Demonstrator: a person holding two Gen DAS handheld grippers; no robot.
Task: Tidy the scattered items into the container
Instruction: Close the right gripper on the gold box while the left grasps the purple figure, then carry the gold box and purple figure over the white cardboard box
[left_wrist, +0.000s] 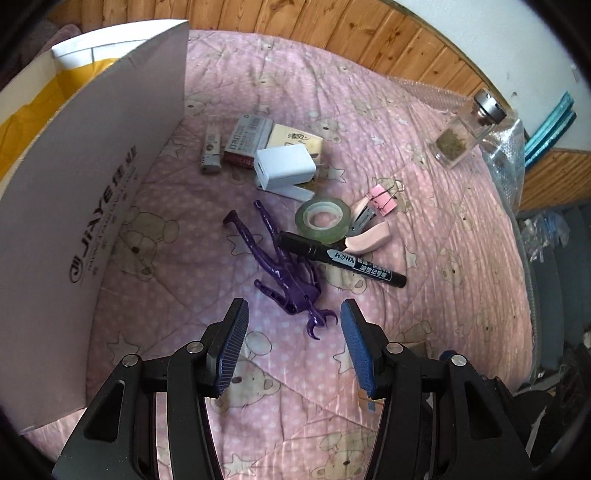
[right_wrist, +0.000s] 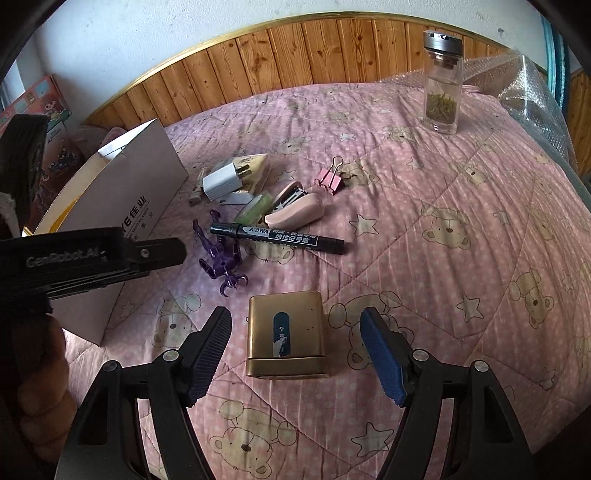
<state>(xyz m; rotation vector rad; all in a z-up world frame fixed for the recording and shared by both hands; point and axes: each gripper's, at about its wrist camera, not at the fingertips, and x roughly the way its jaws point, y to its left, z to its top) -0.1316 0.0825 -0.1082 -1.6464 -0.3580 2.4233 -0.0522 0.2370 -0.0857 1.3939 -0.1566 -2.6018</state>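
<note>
Presently, both grippers are being held above a bed (right_wrist: 443, 221) covered with a pink bear-print quilt. The right gripper (right_wrist: 295, 325) is being kept with its fingers spread wide, nothing gripped, and a gold tin (right_wrist: 285, 332) is lying on the quilt between the fingers without being touched. The left gripper (left_wrist: 293, 317) is likewise being held with fingers wide apart and empty, just short of a purple plastic figure (left_wrist: 284, 269). Beyond the figure, a black marker (left_wrist: 341, 258) is lying across its limbs, with a tape roll (left_wrist: 323, 218), a pink stapler (left_wrist: 365, 230) and a pink binder clip (left_wrist: 384, 199) clustered just behind. Farther back, a white charger (left_wrist: 284, 168) is resting on a small heap of packets. An open cardboard box (left_wrist: 92, 206) is standing to the left of the heap. At the far side, a glass bottle (right_wrist: 442, 81) is standing upright, well apart from the rest.
</note>
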